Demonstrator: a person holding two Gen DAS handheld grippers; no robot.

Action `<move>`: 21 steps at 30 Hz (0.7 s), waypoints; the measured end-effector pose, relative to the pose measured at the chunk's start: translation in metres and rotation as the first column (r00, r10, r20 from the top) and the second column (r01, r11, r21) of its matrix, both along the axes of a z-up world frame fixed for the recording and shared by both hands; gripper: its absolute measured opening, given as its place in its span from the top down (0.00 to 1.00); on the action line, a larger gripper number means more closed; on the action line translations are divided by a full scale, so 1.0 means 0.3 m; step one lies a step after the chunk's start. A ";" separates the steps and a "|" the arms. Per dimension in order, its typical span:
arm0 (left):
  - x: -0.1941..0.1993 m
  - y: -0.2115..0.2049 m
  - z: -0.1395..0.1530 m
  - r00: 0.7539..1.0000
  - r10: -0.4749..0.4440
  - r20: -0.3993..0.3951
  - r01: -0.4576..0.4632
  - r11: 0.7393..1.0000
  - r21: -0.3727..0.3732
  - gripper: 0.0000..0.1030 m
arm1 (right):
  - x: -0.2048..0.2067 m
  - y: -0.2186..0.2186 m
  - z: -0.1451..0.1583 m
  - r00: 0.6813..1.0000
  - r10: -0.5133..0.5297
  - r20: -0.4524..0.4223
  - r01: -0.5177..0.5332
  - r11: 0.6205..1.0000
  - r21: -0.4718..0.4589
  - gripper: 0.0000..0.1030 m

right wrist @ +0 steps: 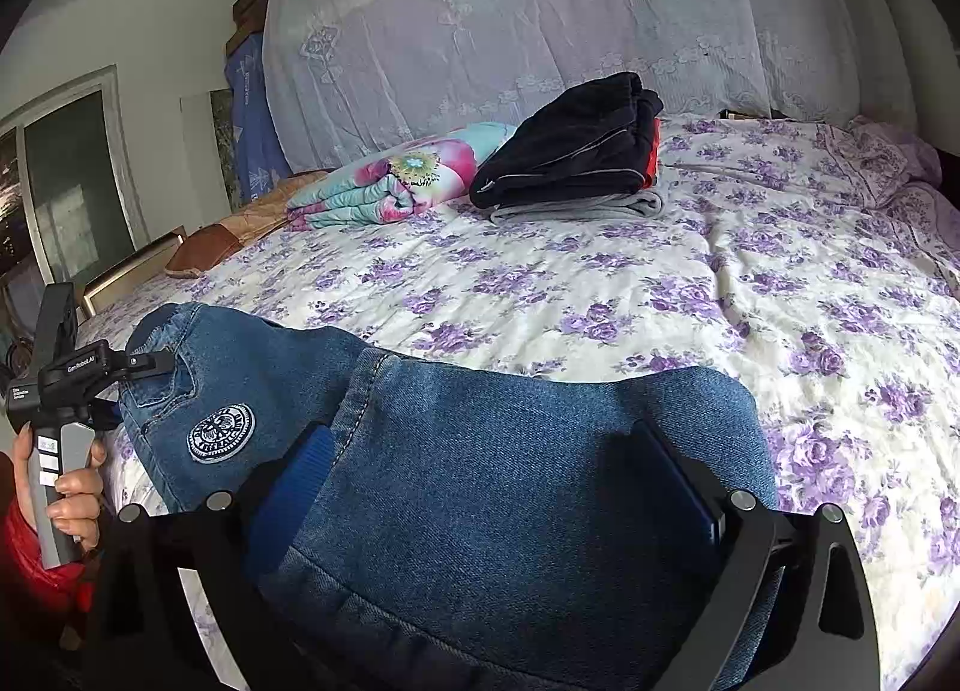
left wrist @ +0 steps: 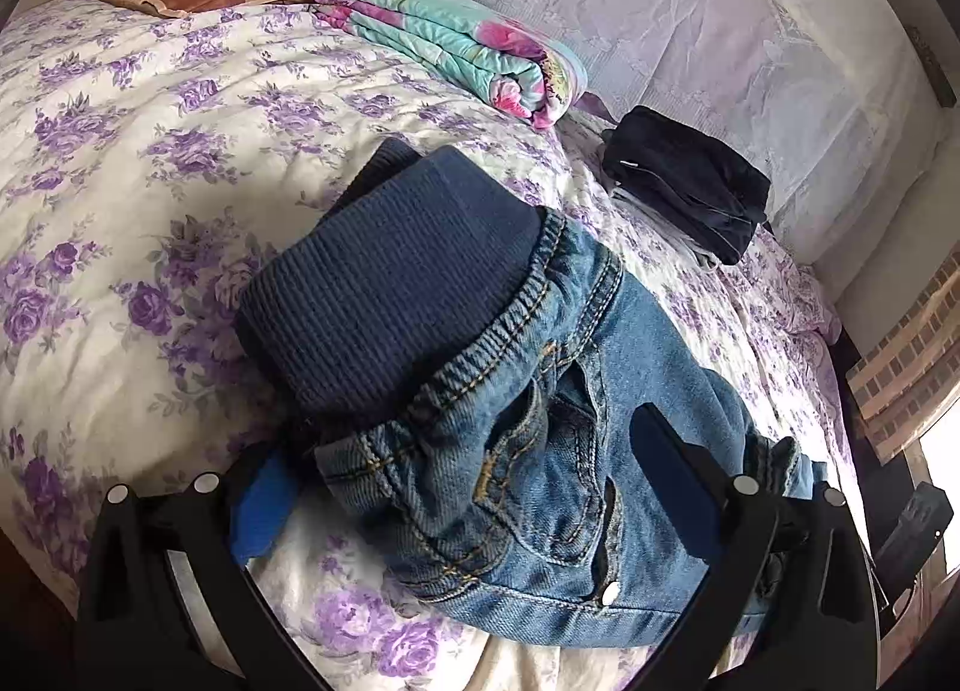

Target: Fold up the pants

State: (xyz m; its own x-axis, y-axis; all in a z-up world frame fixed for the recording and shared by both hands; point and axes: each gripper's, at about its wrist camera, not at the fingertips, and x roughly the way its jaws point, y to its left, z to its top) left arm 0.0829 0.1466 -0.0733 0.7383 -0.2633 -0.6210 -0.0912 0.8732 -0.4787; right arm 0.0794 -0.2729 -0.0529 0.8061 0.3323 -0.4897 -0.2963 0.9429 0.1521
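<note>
While your two grippers straddle the denim, the small blue jeans (left wrist: 516, 391) lie bunched at the near edge of the floral bedspread (left wrist: 120, 163). Your left gripper (left wrist: 462, 487) stands with its fingers wide apart, one on each side of the jeans' pocket area, below the ribbed navy waistband (left wrist: 390, 283); nothing is pinched between the pads. Your right gripper (right wrist: 498, 481) is likewise spread, and a fold of denim mounds up between its fingers; you cannot tell from this view whether the pads press on it. In the right wrist view your left hand (right wrist: 72, 487) grips the other tool's handle at the far left, beside the round patch (right wrist: 221, 432) on the jeans. Farther back on the bed lie a folded floral quilt (right wrist: 384, 181) and, just right of it, a stack of dark folded clothes (right wrist: 576, 151), with a lace curtain (right wrist: 540, 13) behind.
</note>
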 end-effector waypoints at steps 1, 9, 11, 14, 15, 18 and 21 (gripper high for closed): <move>0.004 0.006 0.000 1.000 -0.012 0.003 0.012 1.000 -0.004 0.05 | -0.001 0.001 0.000 1.000 -0.001 0.001 0.001 1.000 -0.001 0.04; 0.010 0.035 0.001 1.000 -0.008 0.004 0.009 0.997 -0.075 0.06 | -0.005 -0.017 -0.001 1.000 0.014 0.003 -0.014 0.999 0.045 0.04; 0.006 0.013 0.007 1.000 0.028 -0.010 -0.029 0.999 -0.026 0.12 | -0.003 -0.021 -0.001 1.000 0.018 0.003 -0.018 0.998 0.056 0.04; 0.005 -0.030 0.018 0.996 0.088 -0.028 -0.086 0.993 0.079 0.21 | -0.002 -0.023 -0.001 1.000 0.019 0.002 -0.019 0.998 0.062 0.04; 0.005 -0.042 0.022 0.994 0.102 -0.031 -0.098 0.989 0.111 0.23 | -0.002 -0.022 -0.001 1.000 0.018 0.002 -0.018 0.998 0.060 0.04; 0.004 -0.072 0.029 0.991 0.133 -0.031 -0.125 0.972 0.197 0.29 | -0.003 -0.023 -0.001 1.000 0.017 0.002 -0.017 0.998 0.059 0.04; -0.006 -0.091 0.035 0.988 0.152 -0.017 -0.142 0.954 0.264 0.34 | -0.003 -0.022 -0.001 1.000 0.018 0.002 -0.018 0.998 0.059 0.04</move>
State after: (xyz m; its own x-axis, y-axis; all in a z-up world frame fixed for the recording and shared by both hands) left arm 0.0811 0.1192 -0.0629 0.7318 0.0213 -0.6812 -0.2414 0.9428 -0.2299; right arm 0.0784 -0.2796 -0.0531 0.8004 0.3753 -0.4675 -0.3135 0.9267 0.2072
